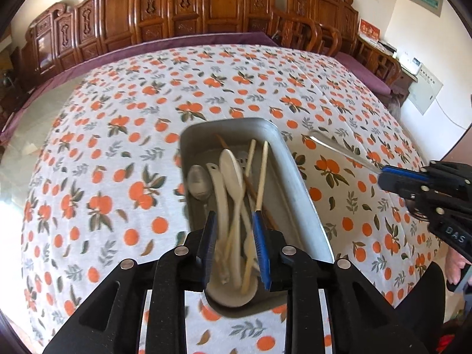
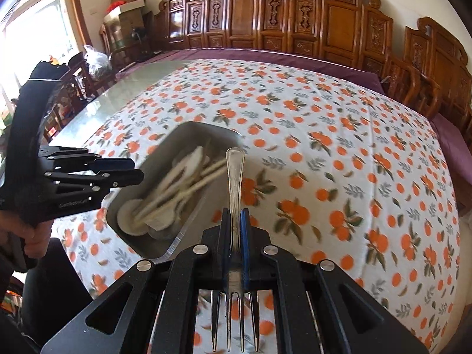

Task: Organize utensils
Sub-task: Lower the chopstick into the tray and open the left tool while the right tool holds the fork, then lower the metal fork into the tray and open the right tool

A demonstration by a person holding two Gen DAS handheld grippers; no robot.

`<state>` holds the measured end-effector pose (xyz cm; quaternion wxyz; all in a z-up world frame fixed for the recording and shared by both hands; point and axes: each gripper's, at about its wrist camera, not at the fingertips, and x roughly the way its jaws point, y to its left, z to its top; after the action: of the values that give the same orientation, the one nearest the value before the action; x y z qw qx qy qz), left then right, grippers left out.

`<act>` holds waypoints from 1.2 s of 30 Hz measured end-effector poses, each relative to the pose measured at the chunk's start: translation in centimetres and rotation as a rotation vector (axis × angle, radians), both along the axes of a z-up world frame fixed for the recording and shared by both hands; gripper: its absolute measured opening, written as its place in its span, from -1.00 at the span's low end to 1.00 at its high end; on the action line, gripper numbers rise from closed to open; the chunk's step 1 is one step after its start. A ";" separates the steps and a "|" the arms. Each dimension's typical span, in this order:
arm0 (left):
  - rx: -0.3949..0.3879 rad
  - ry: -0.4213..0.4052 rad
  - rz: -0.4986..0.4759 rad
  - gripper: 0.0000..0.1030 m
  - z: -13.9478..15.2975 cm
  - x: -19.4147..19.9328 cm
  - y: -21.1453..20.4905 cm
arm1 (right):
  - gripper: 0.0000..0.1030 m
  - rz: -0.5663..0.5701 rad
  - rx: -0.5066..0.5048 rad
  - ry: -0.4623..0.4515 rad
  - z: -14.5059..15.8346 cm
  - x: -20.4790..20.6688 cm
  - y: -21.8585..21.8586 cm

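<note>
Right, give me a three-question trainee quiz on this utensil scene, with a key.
1. True or false: the right gripper is shut on a fork.
2. Which end of the fork points toward the camera? A) handle B) tines
3. Fill in: the spoons and chopsticks lie in a metal ____.

Key: 1 true. 2 B. 3 tray, on the orange-print tablecloth. The left gripper hangs over it with jaws apart, gripping nothing.
</note>
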<state>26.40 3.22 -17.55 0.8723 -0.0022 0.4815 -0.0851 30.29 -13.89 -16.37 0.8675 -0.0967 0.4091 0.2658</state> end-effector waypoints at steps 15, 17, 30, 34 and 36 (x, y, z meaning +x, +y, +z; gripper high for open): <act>-0.006 -0.030 0.068 -0.44 1.3 -1.9 4.5 | -0.84 0.060 0.004 0.039 -0.7 1.9 7.6; -0.007 -0.029 0.075 -0.43 1.2 -2.0 4.9 | -0.84 0.061 0.000 0.048 -1.1 2.2 8.5; -0.013 -0.016 0.103 -0.42 0.6 -2.5 6.9 | -0.84 -0.009 -0.031 0.109 -4.1 5.0 11.7; -0.015 -0.015 0.105 -0.42 0.5 -2.5 7.0 | -0.84 -0.041 -0.044 0.118 -4.9 5.8 11.9; -0.017 -0.013 0.107 -0.42 0.5 -2.5 7.1 | -0.84 -0.049 -0.043 0.128 -5.3 6.2 12.0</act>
<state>23.89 10.33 -17.08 0.8787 -0.0346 0.4743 -0.0425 36.51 -1.94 -21.66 0.8435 -0.0881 0.4717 0.2414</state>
